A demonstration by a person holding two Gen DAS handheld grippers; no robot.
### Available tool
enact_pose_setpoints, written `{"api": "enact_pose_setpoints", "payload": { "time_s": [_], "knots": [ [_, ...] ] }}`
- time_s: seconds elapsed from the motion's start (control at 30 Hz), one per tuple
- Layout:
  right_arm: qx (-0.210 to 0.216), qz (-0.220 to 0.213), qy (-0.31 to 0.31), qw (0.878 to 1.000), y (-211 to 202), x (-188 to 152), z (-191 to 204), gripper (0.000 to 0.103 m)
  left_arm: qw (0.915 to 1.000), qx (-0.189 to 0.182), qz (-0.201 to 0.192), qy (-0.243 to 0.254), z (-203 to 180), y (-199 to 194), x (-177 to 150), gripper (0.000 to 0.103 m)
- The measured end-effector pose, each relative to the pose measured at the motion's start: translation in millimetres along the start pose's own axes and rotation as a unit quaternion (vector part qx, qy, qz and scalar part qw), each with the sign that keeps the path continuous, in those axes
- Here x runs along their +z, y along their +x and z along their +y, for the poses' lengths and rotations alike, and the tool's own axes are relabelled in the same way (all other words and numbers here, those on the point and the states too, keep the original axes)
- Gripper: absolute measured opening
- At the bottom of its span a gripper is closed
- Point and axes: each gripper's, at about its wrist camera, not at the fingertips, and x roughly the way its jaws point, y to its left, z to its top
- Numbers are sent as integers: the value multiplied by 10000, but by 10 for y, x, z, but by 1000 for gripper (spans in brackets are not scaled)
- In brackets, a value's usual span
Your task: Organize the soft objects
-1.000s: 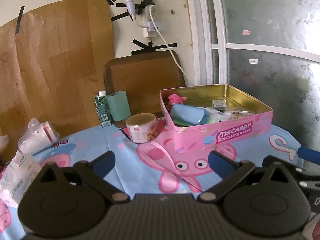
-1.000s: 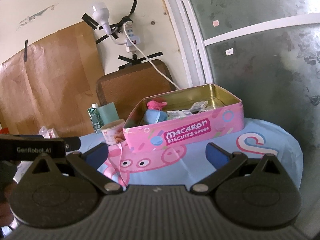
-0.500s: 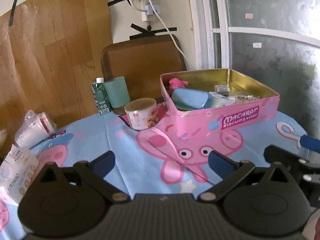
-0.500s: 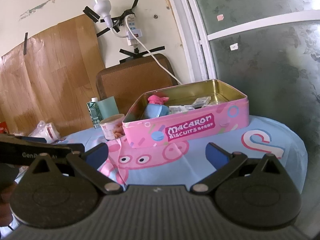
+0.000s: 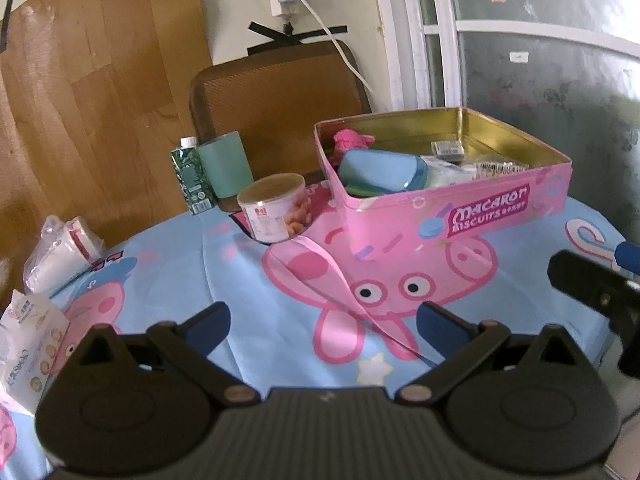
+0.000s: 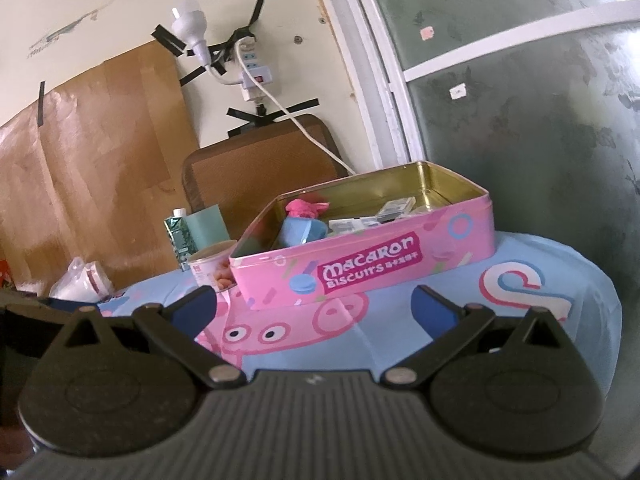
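A pink Macaron Biscuits tin stands open on the table. Inside lie a pink plush toy, a light blue soft case and some small packets. A tissue pack lies at the table's left edge. My left gripper is open and empty, held above the cloth in front of the tin. My right gripper is open and empty, also short of the tin.
A round snack tub, a green carton and a teal cup stand left of the tin. A bagged stack of paper cups lies at the left. A brown chair back stands behind the table.
Both grippers have tilted and shifted a little, so the tin sits higher in the left view and slightly nearer in the right view. Both stay open and empty.
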Motion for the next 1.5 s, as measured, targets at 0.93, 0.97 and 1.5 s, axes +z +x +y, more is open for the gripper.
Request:
{"api": "enact_pose_setpoints", "payload": {
  "time_s": [0.93,0.97,1.5],
  "knots": [
    [-96,74,439,9990,134,-5,-311,103,9993,-43,270,259,-247,210,42,103],
    [-96,71,424,9990,133,-6,-309,103,9993,-52,267,252,-241,204,41,103],
    [-248,-48,138,9996,2,85,-103,103,9996,-270,-91,-84,-26,-33,52,103]
  ]
}}
